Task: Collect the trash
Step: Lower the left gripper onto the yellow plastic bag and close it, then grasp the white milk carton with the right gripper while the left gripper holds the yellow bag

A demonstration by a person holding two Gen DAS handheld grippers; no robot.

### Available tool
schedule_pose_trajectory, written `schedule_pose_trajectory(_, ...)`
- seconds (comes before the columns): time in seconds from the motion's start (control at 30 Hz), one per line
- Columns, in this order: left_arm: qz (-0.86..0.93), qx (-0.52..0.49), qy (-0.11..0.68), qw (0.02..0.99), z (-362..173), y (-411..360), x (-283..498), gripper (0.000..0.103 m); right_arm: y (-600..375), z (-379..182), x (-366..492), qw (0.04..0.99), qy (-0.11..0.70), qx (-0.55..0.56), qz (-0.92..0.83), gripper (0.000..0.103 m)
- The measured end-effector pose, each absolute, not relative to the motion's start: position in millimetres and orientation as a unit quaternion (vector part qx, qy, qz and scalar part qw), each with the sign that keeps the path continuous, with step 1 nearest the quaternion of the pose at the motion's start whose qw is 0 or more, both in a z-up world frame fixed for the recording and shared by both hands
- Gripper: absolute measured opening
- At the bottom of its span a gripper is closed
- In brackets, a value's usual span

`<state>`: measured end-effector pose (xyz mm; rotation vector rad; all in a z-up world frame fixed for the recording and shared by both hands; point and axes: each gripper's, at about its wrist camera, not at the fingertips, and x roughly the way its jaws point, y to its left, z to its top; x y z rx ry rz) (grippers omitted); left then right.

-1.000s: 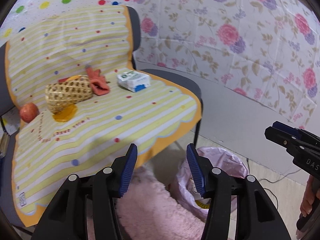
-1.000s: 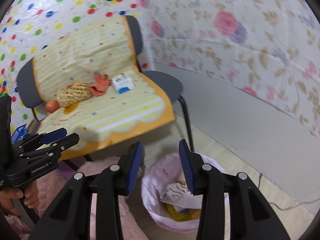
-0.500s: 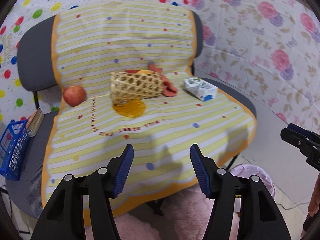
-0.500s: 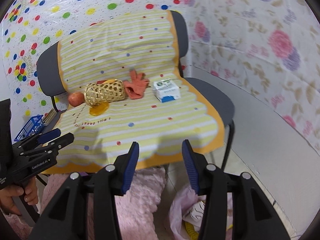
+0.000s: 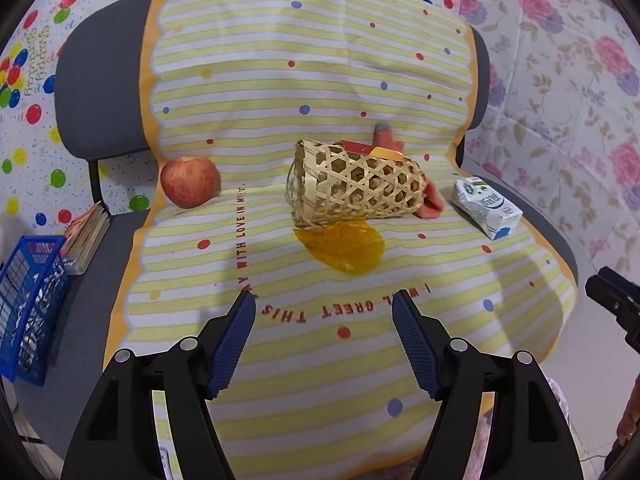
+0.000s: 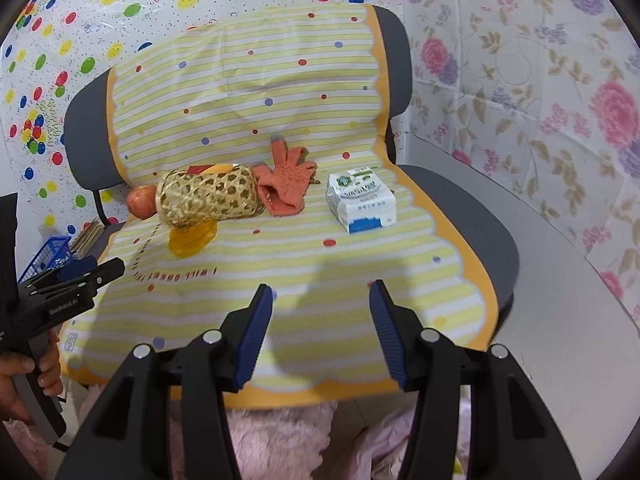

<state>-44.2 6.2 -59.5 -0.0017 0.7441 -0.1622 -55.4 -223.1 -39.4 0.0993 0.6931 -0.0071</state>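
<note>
A woven bamboo basket (image 5: 354, 184), cylindrical with an open hexagonal lattice, lies on its side near the middle of a grey fabric chair (image 5: 100, 76) draped with a smooth yellow-and-white striped cloth (image 5: 280, 80) that has scalloped orange edging and scattered dots. Directly in front of the basket's mouth, and touching it, lies a flat, crinkled, translucent orange wrapper (image 5: 344, 246). Behind the basket, flat red and orange card pieces (image 5: 374, 150) show above its rim. A fuzzy, knitted orange glove (image 6: 286, 184) lies against the basket's closed end, fingers spread toward the chair back. Beyond the glove, apart from the basket, sits a boxy white carton (image 6: 362, 202) with green and blue print under a glossy film. On the basket's other side, well apart, rests a round, smooth red apple (image 5: 190, 182). Off the cloth on the apple side stand a blue plastic mesh crate (image 5: 28, 312) and a fanned stack of cards (image 5: 86, 236).

The left gripper (image 5: 324, 344) and right gripper (image 6: 320, 336) hover over the cloth's front part, short of the basket. Both have ribbed blue pads on black fingers; their jaws have just been opening and stand spread, with nothing between them and touching nothing. A hand (image 6: 24, 376) grips the left gripper's handle.
</note>
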Motion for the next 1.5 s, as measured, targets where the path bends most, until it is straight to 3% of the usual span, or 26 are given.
schedule_pose_trajectory(0.57,-0.055,0.043,0.425,0.903,-105.5,-42.6,58.5,0.065,-247.4,-54.4,4.2,0.937,0.344,0.064,-0.007,0.050)
schedule_pose_trajectory(0.73,-0.045,0.072,0.415,0.906,-106.2,-43.3,45.3,0.039,-253.4,-57.3,1.5,0.936,0.346,0.066,-0.011,0.050)
schedule_pose_trajectory(0.8,-0.051,0.071,0.408,0.909,-104.0,-39.2,33.7,0.022,-254.9,-58.3,-0.2,0.936,0.346,0.070,-0.011,0.050)
schedule_pose_trajectory(0.87,-0.073,0.048,0.407,0.909,-100.2,-32.3,25.3,0.011,-253.8,-58.6,-1.1,0.936,0.346,0.070,-0.012,0.050)
schedule_pose_trajectory(1.07,-0.106,0.004,0.392,0.914,-83.8,-10.9,-9.5,0.005,-254.1,-57.5,-2.3,0.937,0.342,0.067,-0.013,0.050)
schedule_pose_trajectory(1.13,-0.112,0.012,0.381,0.918,-75.3,-15.2,-17.4,0.005,-257.2,-59.9,1.9,0.936,0.344,0.068,-0.016,0.053)
schedule_pose_trajectory(1.4,-0.149,0.040,0.363,0.919,-66.2,-56.3,-7.2,0.005,-267.9,-77.4,39.5,0.934,0.356,0.034,-0.013,0.082)
schedule_pose_trajectory(1.5,-0.154,0.039,0.366,0.917,-69.3,-64.6,0.4,0.005,-275.0,-85.4,60.4,0.931,0.363,0.033,-0.001,0.086)
